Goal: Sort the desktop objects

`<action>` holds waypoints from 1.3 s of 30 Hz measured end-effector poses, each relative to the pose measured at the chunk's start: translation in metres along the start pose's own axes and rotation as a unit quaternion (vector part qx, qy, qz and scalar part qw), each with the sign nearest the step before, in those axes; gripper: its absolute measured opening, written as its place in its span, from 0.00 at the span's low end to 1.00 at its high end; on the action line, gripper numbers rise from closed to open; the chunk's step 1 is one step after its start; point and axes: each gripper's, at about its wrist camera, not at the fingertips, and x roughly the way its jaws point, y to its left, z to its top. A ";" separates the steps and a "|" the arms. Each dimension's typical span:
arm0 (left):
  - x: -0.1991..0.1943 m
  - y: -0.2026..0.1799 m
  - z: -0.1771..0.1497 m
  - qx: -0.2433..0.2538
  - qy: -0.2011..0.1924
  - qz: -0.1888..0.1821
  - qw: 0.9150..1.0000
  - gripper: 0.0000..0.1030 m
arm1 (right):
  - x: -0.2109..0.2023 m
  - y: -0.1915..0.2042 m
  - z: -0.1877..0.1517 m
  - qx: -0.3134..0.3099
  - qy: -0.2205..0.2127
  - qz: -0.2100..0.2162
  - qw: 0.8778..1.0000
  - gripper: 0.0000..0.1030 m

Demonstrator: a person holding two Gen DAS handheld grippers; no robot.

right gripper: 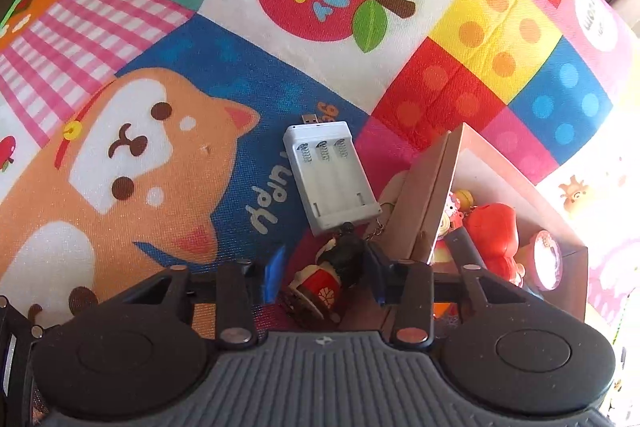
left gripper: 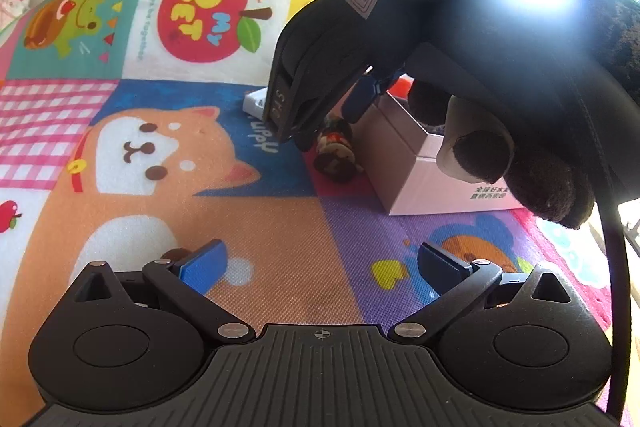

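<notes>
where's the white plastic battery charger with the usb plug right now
In the right wrist view the white plastic battery charger lies flat on the colourful cartoon mat, centre frame, just left of the open cardboard box, beyond the small figurine keychain.

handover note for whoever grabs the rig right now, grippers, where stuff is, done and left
Left gripper: open, empty, over the mat.
Right gripper: jaws around the figurine keychain beside the box; contact unclear.
Battery charger: on the mat, outside the box.
Done: red toys and a plush in the box.
Left: box the keychain and the charger.
</notes>
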 end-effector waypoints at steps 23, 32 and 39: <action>0.011 -0.010 0.029 0.105 -0.064 0.062 0.990 0.78 | -0.076 -0.121 -0.227 0.245 -0.195 0.037 0.949 0.88; 0.077 -0.024 0.054 0.190 -0.011 0.031 0.981 0.61 | -0.031 -0.136 -0.268 0.351 -0.173 0.050 0.919 0.94; 0.076 -0.009 0.058 0.188 -0.016 0.066 0.980 0.33 | -0.030 -0.128 -0.267 0.333 -0.177 0.045 0.925 1.00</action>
